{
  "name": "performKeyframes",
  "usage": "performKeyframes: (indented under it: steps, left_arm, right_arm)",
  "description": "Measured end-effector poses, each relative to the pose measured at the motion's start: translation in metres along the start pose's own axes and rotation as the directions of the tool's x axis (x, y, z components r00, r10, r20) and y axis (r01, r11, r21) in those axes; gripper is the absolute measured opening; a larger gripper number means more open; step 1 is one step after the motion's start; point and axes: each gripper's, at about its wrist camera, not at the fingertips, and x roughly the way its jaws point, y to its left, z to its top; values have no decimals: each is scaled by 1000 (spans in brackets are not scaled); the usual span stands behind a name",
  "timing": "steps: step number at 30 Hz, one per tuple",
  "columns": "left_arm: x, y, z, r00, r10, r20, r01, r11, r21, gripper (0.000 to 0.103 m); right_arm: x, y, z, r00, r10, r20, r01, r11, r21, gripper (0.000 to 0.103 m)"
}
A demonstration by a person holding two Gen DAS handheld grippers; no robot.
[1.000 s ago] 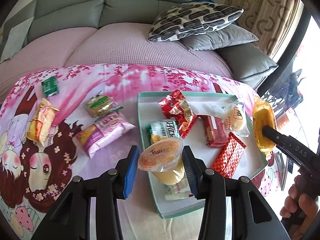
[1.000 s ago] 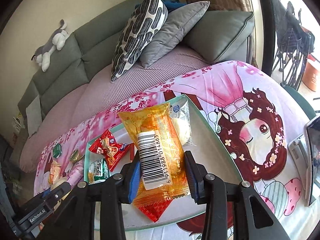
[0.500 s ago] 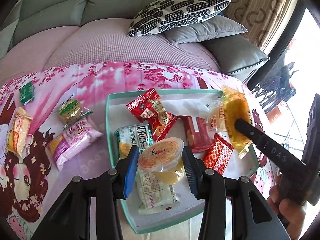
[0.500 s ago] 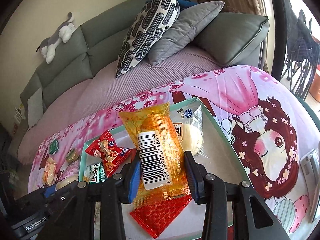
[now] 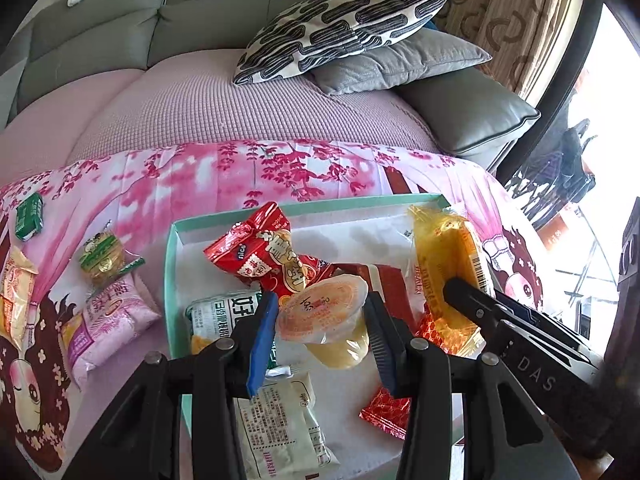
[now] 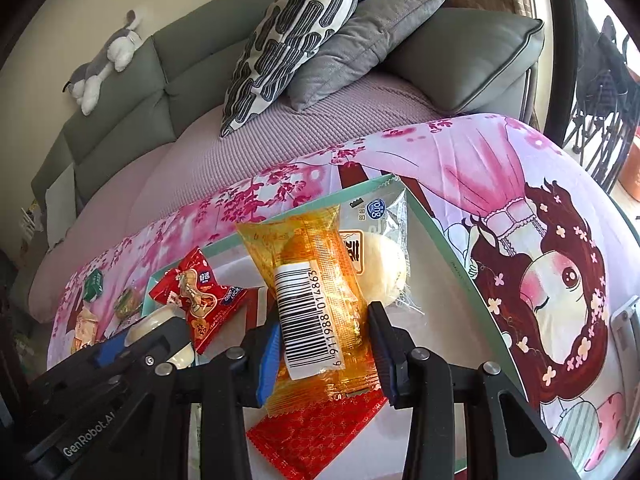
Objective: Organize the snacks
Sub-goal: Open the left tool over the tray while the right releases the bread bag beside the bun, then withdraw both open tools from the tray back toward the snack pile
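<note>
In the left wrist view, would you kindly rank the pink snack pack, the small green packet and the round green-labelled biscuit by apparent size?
1. Pink snack pack, clearly largest.
2. Round green-labelled biscuit.
3. Small green packet, smallest, though it lies farther away, so its true size is unsure.

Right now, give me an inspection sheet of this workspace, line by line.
Surface: pink cartoon-print cloth over the table, bearing a teal tray.
Job's things: jelly cup held above the tray; orange wrapped cake held above the tray. In the tray: red peanut packet, green-and-white packet, clear-wrapped bun, red patterned sachet.
Clutter: on the cloth outside the tray, pink packet, small green packet, round green-wrapped snack.
Grippers: left gripper jaws closed on the jelly cup; right gripper jaws closed on the orange wrapped cake.
Cables: nothing seen.
Surroundings: grey sofa, patterned pillow, plush toy.
</note>
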Motion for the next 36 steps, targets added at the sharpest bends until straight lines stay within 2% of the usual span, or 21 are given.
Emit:
performKeyframes:
  steps: [13, 24, 26, 28, 32, 36]
  left_arm:
    - [23, 4, -8, 998, 42, -55, -43, 999, -2, 46]
    - [12, 2, -8, 998, 47, -53, -47, 999, 2, 48]
    - [9, 3, -7, 997, 48, -55, -48, 999, -2, 48]
    - [6, 5, -7, 997, 47, -60, -47, 999, -11, 48]
    - [-3, 12, -8, 998, 42, -55, -44, 998, -38, 57]
    - [-9, 22, -12, 997, 59, -50, -62, 997, -51, 59]
  right_arm:
    - [11, 0, -5, 998, -22, -53, 22, 1000, -1, 43]
    - [9, 4, -4, 996, -54, -77, 52, 998, -28, 45]
    - [7, 4, -3, 996, -55, -75, 53, 998, -29, 48]
    - [5, 5, -3, 996, -54, -74, 52, 998, -30, 61]
    - [4, 7, -2, 995, -68, -78, 65, 997, -44, 69]
    - [5, 10, -2, 994, -67, -82, 63, 997, -53, 78]
